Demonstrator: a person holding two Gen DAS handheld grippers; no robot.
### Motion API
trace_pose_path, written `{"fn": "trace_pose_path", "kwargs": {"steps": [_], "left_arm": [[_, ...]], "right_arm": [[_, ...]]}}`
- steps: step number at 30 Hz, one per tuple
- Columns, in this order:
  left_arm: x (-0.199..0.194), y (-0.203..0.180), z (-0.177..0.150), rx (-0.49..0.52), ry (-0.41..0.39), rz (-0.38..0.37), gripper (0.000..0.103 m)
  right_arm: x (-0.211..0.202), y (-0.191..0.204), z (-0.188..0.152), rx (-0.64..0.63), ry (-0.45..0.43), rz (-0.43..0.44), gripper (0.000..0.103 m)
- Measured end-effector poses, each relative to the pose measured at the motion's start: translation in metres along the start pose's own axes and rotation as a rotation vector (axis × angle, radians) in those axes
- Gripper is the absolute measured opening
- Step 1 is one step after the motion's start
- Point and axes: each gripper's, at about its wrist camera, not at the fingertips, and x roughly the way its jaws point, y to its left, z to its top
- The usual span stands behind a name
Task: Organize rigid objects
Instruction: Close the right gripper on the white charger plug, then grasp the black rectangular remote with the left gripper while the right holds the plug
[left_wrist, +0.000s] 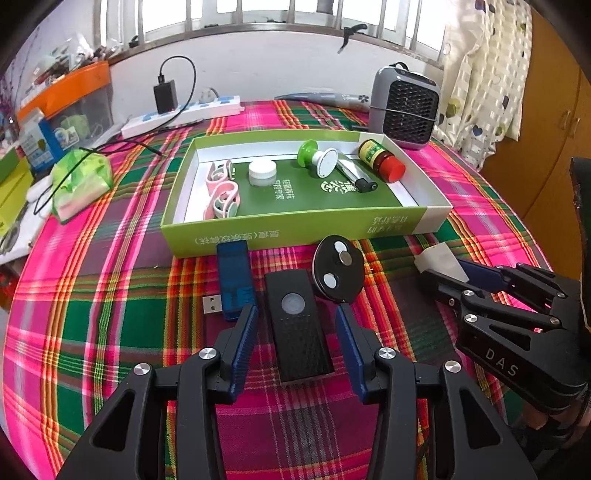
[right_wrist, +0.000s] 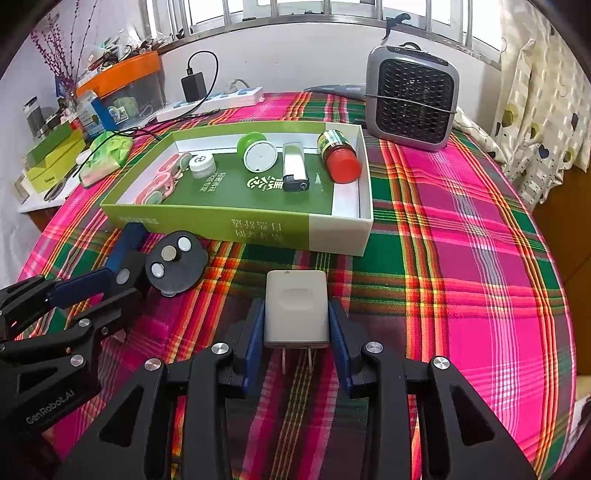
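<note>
The black remote (left_wrist: 300, 325) lies flat on the plaid cloth between the left gripper's (left_wrist: 297, 328) wide jaws, neither pad touching it. Its long axis runs straight ahead of the gripper toward the green box (left_wrist: 295, 229), button end forward. Just ahead sit a blue USB stick (left_wrist: 234, 277) and a round black disc (left_wrist: 338, 273) — a skewed closing could nudge either, or pinch cloth. To the right, the right gripper (right_wrist: 296, 319) clamps a white charger (right_wrist: 296, 308), prongs pointing back — it could slip.

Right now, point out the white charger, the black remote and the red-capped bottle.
white charger (right_wrist: 296, 308): right wrist view, front face.
black remote (left_wrist: 298, 325): left wrist view, body middle.
red-capped bottle (right_wrist: 344, 165): right wrist view, red cap.
</note>
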Motion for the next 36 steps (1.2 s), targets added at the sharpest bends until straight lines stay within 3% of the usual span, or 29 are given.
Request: {"fn": "trace_pose_path", "kwargs": {"steps": [9, 36], "left_arm": [[0.0018, 0.0032, -0.0018, -0.012, 0.009, -0.003, 0.027], [-0.0045, 0.0063, -0.0044, -0.017, -0.007, -0.006, 0.026]], "right_arm": [[-0.0006, -0.0003, -0.0003, -0.001, 0.0, 0.0, 0.035], [-0.0096, 0.0008, -0.0022, -0.008, -0.026, -0.001, 0.035]]}}
